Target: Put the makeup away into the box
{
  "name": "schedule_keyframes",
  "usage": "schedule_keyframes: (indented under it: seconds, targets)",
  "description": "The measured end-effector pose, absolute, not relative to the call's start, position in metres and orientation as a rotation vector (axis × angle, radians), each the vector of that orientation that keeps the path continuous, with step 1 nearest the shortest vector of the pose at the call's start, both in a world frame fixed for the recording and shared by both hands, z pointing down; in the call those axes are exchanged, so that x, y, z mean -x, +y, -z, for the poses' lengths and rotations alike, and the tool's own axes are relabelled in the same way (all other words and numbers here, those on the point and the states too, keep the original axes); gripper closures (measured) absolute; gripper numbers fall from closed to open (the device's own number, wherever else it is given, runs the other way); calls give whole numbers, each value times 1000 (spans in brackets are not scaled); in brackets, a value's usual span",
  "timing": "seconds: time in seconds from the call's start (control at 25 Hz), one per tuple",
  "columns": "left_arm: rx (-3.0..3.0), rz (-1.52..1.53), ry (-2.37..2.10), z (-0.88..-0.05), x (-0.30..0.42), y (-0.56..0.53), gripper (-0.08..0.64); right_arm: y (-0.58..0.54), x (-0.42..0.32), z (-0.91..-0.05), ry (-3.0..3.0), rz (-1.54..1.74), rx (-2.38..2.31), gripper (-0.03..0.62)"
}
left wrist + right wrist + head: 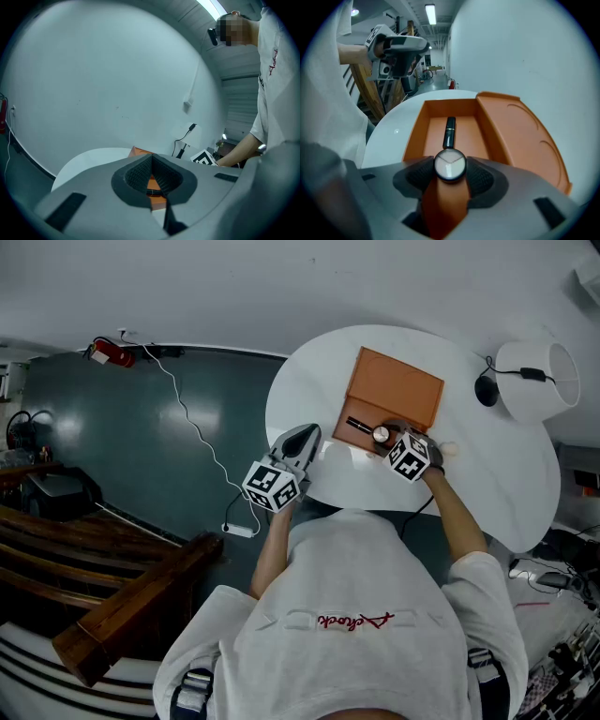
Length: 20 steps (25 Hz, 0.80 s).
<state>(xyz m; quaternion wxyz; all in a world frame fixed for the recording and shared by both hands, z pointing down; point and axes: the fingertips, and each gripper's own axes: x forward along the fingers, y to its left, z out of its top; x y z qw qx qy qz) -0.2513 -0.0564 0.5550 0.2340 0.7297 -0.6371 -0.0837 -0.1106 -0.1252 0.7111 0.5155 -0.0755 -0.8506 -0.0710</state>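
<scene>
An orange box (423,123) lies open on the round white table (305,390), its lid (520,136) folded out to the right. A black makeup tube (449,132) lies inside the tray. My right gripper (450,169) points steeply down over the tray's near end, shut on a small round makeup jar (450,167) with a pale top. The head view shows that jar (382,434) above the box's near edge. My left gripper (302,439) hovers by the table's left edge with its jaws together and nothing in them. Through its pads I glimpse the box (156,200).
A white lamp (536,381) with a black cord stands at the table's right side. A white cable and power strip (239,530) lie on the dark floor to the left. Wooden benches (112,606) sit at lower left.
</scene>
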Motion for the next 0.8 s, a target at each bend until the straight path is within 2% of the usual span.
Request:
schedule_keyframes:
  seconds: [0.52, 0.8]
  targets:
    - [-2022, 232, -1746, -550, 253, -57, 551, -125, 109, -720, -1977, 144, 198, 360]
    - [-2042, 233, -1752, -543, 252, -55, 551, -126, 108, -679, -2096, 203, 127, 360]
